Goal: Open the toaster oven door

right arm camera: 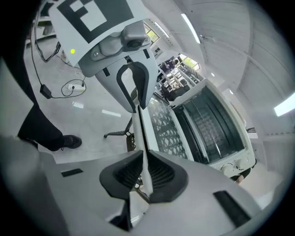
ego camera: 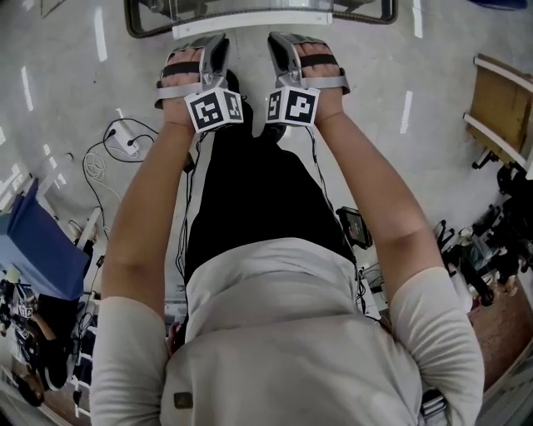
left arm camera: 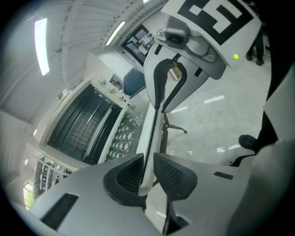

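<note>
Head view — left tool (ego camera: 218, 40), right tool (ego camera: 279, 40) gripping door handle (ego camera: 250, 24)

A power strip (ego camera: 127, 143) lies on the floor (ego camera: 67, 75).

- My right gripper (right arm camera: 144, 173) pinches the white door handle (right arm camera: 139, 133), pads on both sides.
- Farther along, my left gripper (right arm camera: 135, 107) clamps it too.
- The toaster oven (right arm camera: 216, 124) door (right arm camera: 166, 124) stands open.

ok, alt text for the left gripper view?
Left gripper clamped on the white door handle of a toaster oven, with the right gripper gripping the same bar farther along. The door stands open, showing the rack inside.
</note>
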`<move>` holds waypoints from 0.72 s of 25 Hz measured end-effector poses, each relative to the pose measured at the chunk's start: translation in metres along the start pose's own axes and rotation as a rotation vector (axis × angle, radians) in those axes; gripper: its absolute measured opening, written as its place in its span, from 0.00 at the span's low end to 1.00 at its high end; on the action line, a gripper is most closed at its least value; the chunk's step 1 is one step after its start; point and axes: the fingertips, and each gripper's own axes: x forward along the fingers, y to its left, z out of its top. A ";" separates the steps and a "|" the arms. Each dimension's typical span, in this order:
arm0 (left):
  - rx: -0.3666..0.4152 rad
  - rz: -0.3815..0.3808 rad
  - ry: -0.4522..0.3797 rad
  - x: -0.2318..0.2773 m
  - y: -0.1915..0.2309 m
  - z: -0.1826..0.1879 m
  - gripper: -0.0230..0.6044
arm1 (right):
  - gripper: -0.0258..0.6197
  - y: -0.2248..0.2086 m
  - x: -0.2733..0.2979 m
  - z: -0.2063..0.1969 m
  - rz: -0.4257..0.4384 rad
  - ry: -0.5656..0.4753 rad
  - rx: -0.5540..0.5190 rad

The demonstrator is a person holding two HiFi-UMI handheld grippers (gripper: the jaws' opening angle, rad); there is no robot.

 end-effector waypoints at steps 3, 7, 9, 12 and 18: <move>-0.078 0.025 0.005 -0.022 0.020 0.004 0.15 | 0.09 -0.017 -0.022 0.012 -0.003 -0.008 0.057; -0.173 0.054 -0.014 -0.058 0.039 0.012 0.11 | 0.07 -0.039 -0.057 0.028 -0.009 -0.027 0.124; -0.201 0.064 -0.027 -0.077 0.049 0.020 0.09 | 0.07 -0.053 -0.076 0.036 -0.015 -0.042 0.164; -0.233 0.083 -0.061 -0.107 0.065 0.031 0.07 | 0.07 -0.070 -0.105 0.048 -0.018 -0.067 0.262; -0.297 0.089 -0.118 -0.165 0.090 0.054 0.06 | 0.07 -0.097 -0.166 0.075 -0.051 -0.120 0.322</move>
